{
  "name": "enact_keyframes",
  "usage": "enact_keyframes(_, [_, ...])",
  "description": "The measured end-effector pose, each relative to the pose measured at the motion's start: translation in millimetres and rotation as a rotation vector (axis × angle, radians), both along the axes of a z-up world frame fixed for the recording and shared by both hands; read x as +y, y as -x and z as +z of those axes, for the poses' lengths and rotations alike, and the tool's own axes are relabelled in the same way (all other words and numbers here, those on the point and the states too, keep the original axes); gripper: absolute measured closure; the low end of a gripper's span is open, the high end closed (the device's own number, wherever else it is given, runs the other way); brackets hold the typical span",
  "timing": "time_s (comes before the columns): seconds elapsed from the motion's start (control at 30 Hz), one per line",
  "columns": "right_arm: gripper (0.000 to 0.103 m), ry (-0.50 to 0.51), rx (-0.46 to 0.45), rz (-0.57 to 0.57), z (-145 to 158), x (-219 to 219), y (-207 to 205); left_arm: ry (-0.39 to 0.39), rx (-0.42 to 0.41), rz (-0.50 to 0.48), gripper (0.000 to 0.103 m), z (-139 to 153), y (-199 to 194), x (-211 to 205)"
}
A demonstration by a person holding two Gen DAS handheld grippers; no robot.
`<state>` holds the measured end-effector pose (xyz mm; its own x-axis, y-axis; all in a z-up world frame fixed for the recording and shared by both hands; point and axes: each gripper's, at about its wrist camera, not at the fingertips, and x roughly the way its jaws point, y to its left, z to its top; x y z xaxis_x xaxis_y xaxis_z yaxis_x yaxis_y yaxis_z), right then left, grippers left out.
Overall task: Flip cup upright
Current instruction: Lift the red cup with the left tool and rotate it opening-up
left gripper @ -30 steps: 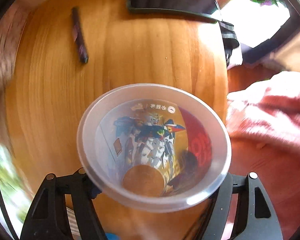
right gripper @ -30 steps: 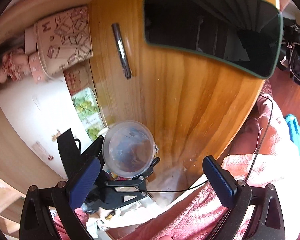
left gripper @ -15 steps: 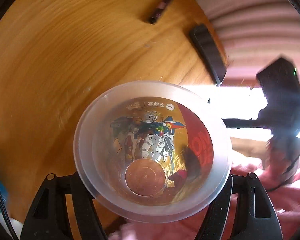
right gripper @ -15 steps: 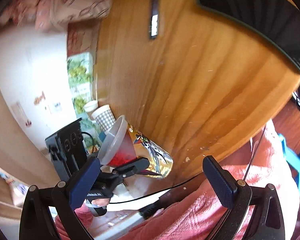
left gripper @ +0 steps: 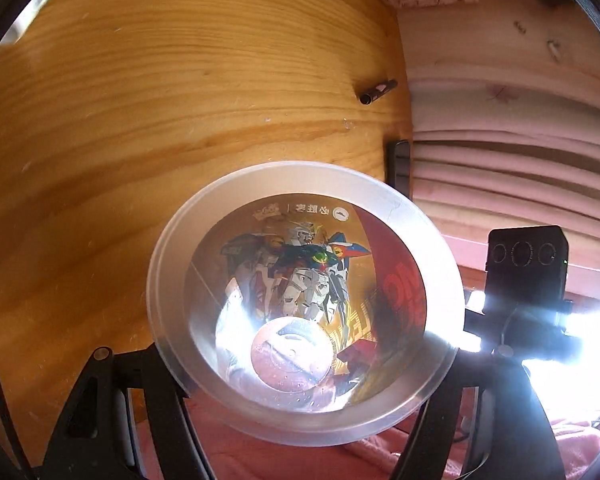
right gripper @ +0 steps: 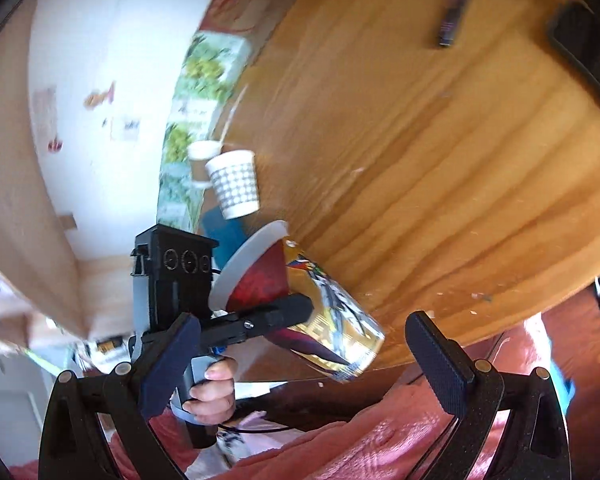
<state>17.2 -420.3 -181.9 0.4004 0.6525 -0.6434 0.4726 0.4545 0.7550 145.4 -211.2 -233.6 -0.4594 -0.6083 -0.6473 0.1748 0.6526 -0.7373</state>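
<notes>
**Printed cup clamped in the left claw, off the desk**

Nearest the left wrist camera, the left claw (left gripper: pixel 300 364) is clamped on the cup (left gripper: pixel 304 300) — its black fingers press the sides low down, and the clear wide mouth faces the lens, so the robot print and round base show through from inside. From the right wrist view the same cup (right gripper: pixel 300 304) hangs tilted in the air just off the edge of the desk (right gripper: pixel 440 168), mouth up and to the left, base down toward the right, gripped around its red-and-gold wall by the left claw (right gripper: pixel 276 316), with a hand (right gripper: pixel 212 392) on the handle below.

The right claw (right gripper: pixel 300 364) stands wide apart, holding nothing, over pink cloth (right gripper: pixel 360 448).

Farther out, a white checked paper cup (right gripper: pixel 234 184) shows past the desk edge beside a brown one (right gripper: pixel 202 164). On the wood lie a dark pen (right gripper: pixel 456 4) and, near the far edge, a black phone (right gripper: pixel 580 44) — partly cut off by the frame. In the left view the pen (left gripper: pixel 376 92) rests near the desk (left gripper: pixel 160 120) edge.
</notes>
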Motion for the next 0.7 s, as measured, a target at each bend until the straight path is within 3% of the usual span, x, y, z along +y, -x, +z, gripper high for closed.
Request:
enact_keyframes(0.27, [0.0,0.21,-0.093,0.162,24.6,49.5,-12.1,0.016,-0.028,0.071,0.027,-12.9,4.3,27.2])
enact_keyframes(0.7, [0.0,0.386,-0.154,0.262,37.7,105.5,-9.1,-0.052,-0.091,-0.031,0.027,-14.5,-0.2,48.0])
